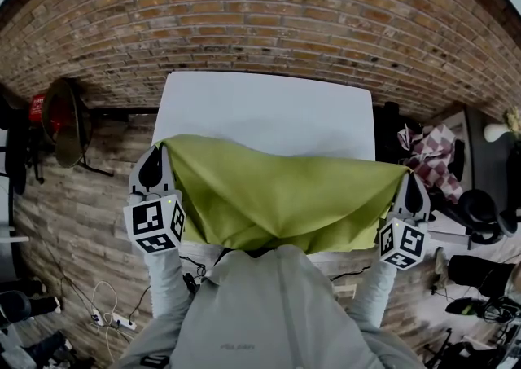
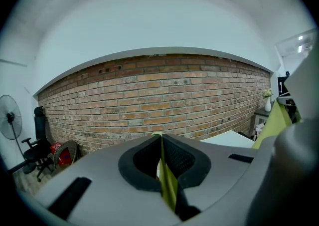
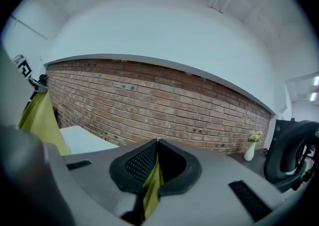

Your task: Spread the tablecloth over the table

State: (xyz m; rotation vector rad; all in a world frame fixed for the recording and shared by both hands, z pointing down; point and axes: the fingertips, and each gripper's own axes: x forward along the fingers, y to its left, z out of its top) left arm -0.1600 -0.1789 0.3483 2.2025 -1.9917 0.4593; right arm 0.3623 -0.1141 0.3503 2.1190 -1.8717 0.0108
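Note:
A green tablecloth (image 1: 281, 196) hangs stretched between my two grippers over the near half of the white table (image 1: 264, 111). My left gripper (image 1: 156, 153) is shut on the cloth's left corner, and a thin green strip (image 2: 167, 180) shows pinched between its jaws. On the other side, my right gripper (image 1: 409, 176) is shut on the right corner, with green fabric (image 3: 151, 187) caught between its jaws. The cloth sags in folds toward the person's grey-sleeved body and hides the table's near edge. Both grippers point at the brick wall.
A brick wall (image 1: 260, 25) runs behind the table. A fan and a red object (image 1: 49, 115) stand on the left. At the right are a checked cloth (image 1: 431, 155), a chair (image 1: 480, 213) and a vase with flowers (image 3: 251, 145). Cables and a power strip (image 1: 110, 318) lie on the floor.

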